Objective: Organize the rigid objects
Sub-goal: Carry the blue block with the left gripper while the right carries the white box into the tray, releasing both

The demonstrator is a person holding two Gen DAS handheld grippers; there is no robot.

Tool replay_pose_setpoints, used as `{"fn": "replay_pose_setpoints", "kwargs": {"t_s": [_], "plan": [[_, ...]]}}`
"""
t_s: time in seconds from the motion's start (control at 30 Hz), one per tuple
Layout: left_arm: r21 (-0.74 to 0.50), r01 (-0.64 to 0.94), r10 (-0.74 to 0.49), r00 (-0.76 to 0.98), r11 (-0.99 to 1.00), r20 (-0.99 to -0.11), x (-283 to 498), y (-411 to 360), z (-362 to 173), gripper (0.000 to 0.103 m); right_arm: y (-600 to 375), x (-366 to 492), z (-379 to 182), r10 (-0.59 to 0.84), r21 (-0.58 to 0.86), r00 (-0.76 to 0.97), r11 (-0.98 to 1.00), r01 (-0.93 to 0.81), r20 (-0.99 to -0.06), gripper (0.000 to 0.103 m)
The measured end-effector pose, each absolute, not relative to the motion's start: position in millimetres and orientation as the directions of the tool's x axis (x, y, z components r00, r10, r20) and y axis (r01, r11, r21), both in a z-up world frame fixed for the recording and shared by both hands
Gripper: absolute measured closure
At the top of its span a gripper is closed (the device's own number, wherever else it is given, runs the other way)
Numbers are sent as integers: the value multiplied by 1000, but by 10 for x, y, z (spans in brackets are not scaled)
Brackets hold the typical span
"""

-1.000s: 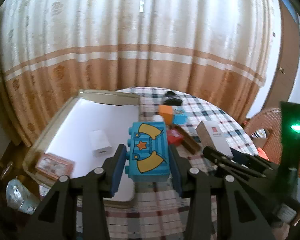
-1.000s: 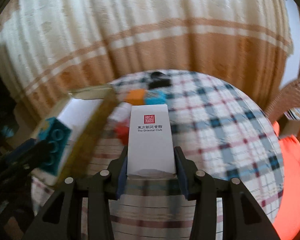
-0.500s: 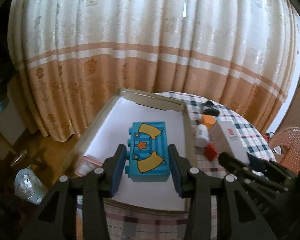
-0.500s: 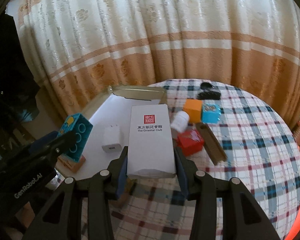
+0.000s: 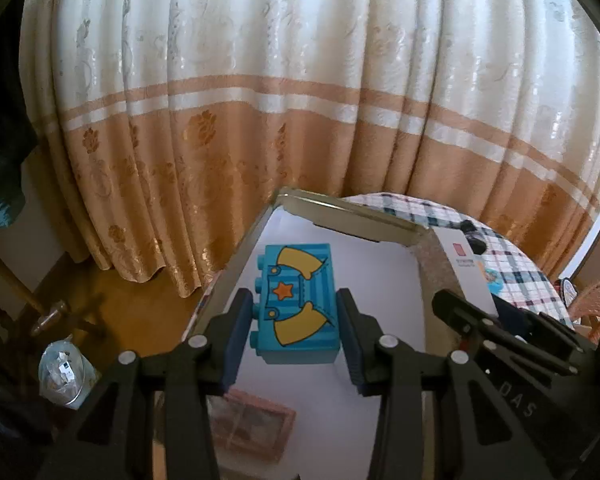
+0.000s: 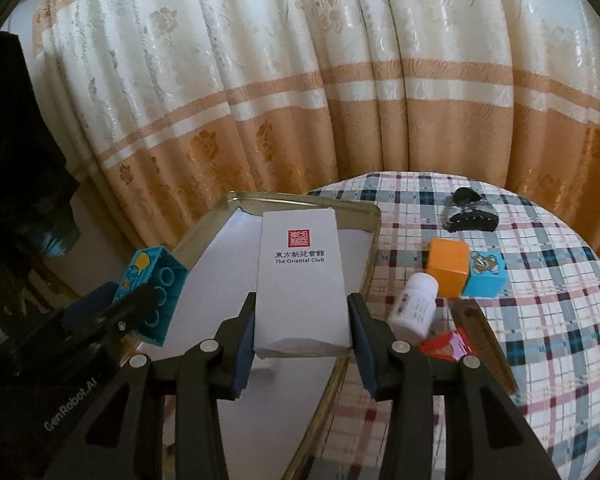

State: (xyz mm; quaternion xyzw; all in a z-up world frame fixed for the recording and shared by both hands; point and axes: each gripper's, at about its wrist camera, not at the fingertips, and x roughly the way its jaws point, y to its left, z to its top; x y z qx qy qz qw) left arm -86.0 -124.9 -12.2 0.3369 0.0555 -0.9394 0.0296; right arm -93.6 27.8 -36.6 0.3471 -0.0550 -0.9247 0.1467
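My left gripper squeezes the blue toy block over the tray. My right gripper squeezes the white box nearby. Both are close together; they could bump and drop something.

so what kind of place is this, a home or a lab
Most likely a home living or dining room: a floor-length patterned curtain, a round table under a plaid tablecloth, and a wicker chair beside it.
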Motion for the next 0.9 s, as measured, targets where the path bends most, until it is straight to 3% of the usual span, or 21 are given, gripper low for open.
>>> {"fn": "replay_pose_setpoints", "kwargs": {"t_s": [0.5, 0.9], "plan": [[1, 129, -92, -698, -992, -711, -1358, -1227, -326, 61, 100, -1438, -658, -313, 188, -652, -948, 255, -691, 57], [47, 154, -140, -672, -987, -727, -1434, -1237, -381, 61, 71, -1485, -725, -323, 181, -648, -944, 277, -690, 57]]}}
